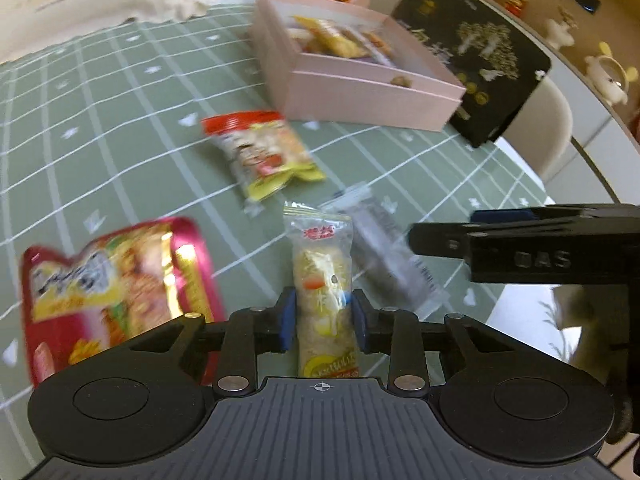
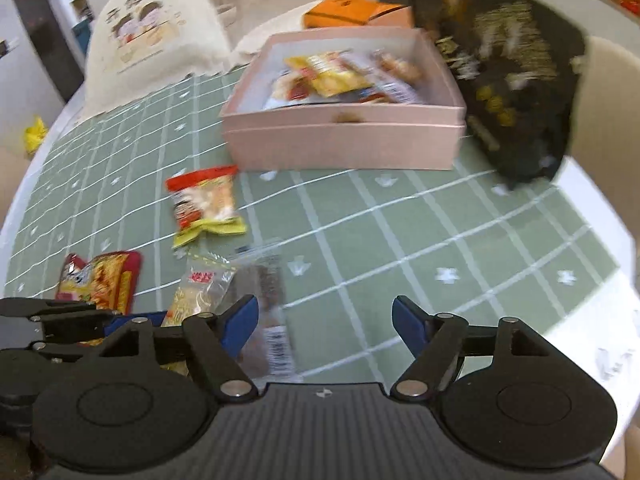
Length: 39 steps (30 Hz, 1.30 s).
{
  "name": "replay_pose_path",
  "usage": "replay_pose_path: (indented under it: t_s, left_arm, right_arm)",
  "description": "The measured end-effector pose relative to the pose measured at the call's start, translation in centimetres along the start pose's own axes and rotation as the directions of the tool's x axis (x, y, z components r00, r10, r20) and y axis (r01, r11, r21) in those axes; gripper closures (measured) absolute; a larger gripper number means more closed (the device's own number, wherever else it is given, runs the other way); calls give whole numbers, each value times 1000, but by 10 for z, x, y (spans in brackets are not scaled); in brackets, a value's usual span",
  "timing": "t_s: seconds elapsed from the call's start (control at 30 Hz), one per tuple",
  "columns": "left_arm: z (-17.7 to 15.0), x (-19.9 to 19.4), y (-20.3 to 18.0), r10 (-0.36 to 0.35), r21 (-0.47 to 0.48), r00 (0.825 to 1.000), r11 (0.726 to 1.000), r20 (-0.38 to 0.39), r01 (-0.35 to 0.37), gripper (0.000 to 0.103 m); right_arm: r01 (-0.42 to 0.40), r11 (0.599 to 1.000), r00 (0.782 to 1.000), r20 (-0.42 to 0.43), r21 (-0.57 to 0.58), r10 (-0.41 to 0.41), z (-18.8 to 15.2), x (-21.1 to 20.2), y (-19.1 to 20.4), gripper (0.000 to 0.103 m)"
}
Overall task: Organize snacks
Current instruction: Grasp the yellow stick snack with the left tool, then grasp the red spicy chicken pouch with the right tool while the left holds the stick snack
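My left gripper (image 1: pixel 323 318) is shut on a clear packet of pale rice-cracker snack (image 1: pixel 323 280), just above the green checked tablecloth. A dark bar in a clear wrapper (image 1: pixel 390 254) lies to its right, a red-and-yellow packet (image 1: pixel 262 152) further ahead, and a large red pouch (image 1: pixel 116 292) at the left. The pink box (image 1: pixel 372 98) holds several snacks. My right gripper (image 2: pixel 325 326) is open and empty over the cloth, with the dark bar (image 2: pixel 266 300) by its left finger. The pink box (image 2: pixel 344 144) stands ahead in the right wrist view.
A black patterned box lid (image 1: pixel 476 56) leans beside the pink box at the right. An orange box (image 2: pixel 348 10) and a cream printed bag (image 2: pixel 152 28) stand at the back. The table edge (image 2: pixel 608 300) runs close at the right.
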<state>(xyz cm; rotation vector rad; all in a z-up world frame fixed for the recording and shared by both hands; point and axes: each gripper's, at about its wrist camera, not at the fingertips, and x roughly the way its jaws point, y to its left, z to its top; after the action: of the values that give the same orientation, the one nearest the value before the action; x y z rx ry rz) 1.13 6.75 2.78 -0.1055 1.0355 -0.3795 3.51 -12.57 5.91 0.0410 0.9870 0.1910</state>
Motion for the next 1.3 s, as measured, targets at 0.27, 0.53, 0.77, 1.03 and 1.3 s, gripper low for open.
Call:
replay_pose_path:
  t_s: [0.27,0.53,0.77,1.03,1.3]
  left_arm:
    - [-7,-8,8,7,-46,1000,999,-13,-8,69]
    - [-21,-18,13,0,-82,1000,997,-17,-1,69]
    - [-48,-43,35,-4,-137,999,991,-32,-1,69]
    - [-58,-52,47,-1,-198,1000,980,-16,-2,70]
    - [-56,-53,48,-10,-208,1000,978,-14,6,69]
  right_arm:
    - [-57,991,997,-56,-118,51,8,37,41,35]
    - [-96,969,995,1,-230,99,36,27,77,25]
    - [-341,777,939,-162,-530,302,27,26,150,18]
    - [-288,641,958,-201,-712,206,11,68,209,6]
    - [-278,747,961,-179,-604,213,41,91,203,3]
